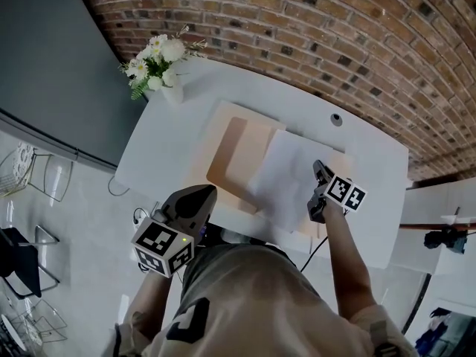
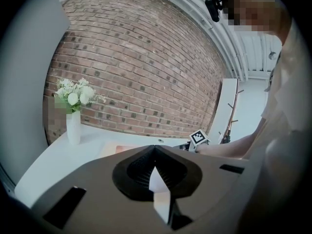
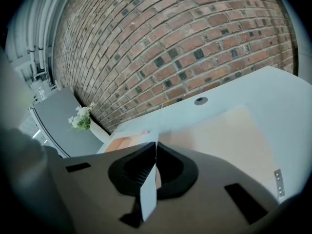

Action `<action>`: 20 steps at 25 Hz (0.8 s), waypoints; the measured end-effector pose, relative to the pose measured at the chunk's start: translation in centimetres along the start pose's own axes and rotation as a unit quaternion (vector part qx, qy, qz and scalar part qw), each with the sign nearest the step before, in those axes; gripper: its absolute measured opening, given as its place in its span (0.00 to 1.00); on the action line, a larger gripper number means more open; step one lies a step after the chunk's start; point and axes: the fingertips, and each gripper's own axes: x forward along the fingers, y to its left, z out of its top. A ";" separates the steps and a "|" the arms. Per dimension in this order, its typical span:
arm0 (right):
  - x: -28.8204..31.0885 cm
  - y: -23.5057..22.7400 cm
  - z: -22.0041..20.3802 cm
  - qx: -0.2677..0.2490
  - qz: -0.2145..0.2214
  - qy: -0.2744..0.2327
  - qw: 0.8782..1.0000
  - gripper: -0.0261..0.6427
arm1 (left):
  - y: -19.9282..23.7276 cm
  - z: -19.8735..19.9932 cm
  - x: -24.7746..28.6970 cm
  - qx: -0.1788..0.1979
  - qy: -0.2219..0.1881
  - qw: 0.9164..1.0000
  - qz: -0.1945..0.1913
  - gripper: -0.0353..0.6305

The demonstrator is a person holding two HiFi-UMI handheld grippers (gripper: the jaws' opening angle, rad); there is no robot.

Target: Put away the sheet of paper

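Observation:
A white sheet of paper (image 1: 286, 175) lies partly over an open beige folder (image 1: 232, 151) on the white table (image 1: 149, 151). My right gripper (image 1: 318, 171) is at the sheet's right edge with its jaws closed; in the right gripper view a white strip of the sheet of paper (image 3: 148, 191) runs edge-on between them. My left gripper (image 1: 210, 194) hangs at the table's front edge, left of the sheet and apart from it. Its jaws meet at the tip in the left gripper view (image 2: 155, 149), with only a pale sliver showing in the gap behind.
A white vase of flowers (image 1: 162, 64) stands at the table's far left corner. A round cable port (image 1: 336, 119) sits near the brick wall (image 1: 335, 36). A wire chair (image 1: 33, 173) stands on the floor to the left.

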 end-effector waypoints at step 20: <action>1.9 1.5 -0.4 0.041 0.007 -0.003 0.999 0.07 | 1.9 -0.1 -1.1 -0.005 -0.003 1.000 0.011 0.07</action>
